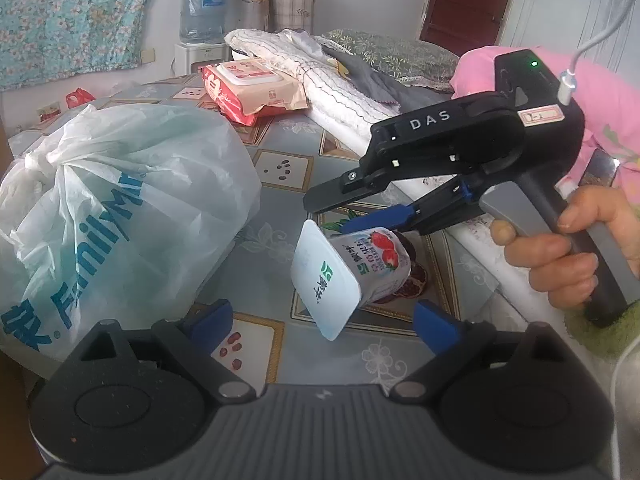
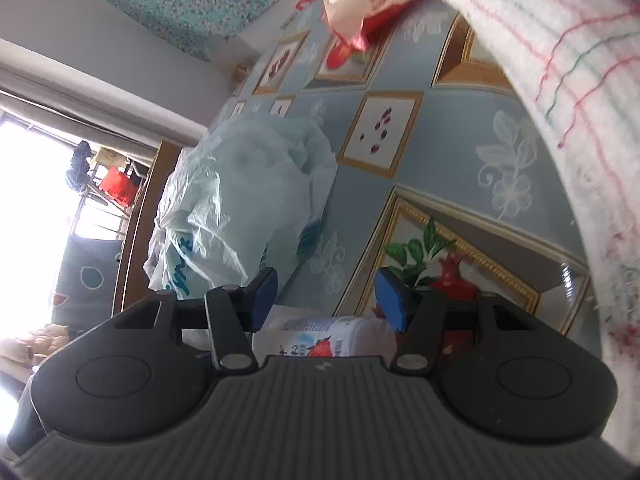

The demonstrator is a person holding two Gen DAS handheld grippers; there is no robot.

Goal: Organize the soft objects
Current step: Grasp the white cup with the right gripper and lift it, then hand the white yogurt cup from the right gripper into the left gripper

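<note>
Now the right gripper (image 1: 340,212) hangs over a strawberry yogurt cup (image 1: 360,266), tipped on its side on the tablecloth (image 1: 280,196); whether its blue pads grip is unclear. Left gripper (image 1: 320,322) gapes empty just before the cup, tied plastic bag (image 1: 120,216) to its left.

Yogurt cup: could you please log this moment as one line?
right claw: holding yogurt cup, tilted above table | left claw: open, empty | plastic bag: tied

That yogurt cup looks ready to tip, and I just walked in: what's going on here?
A person works a handheld gripper in each hand over the patterned tabletop. The right gripper holds the strawberry yogurt cup tilted, lid facing the tied plastic bag. The left gripper is open and empty, just short of the cup.
</note>
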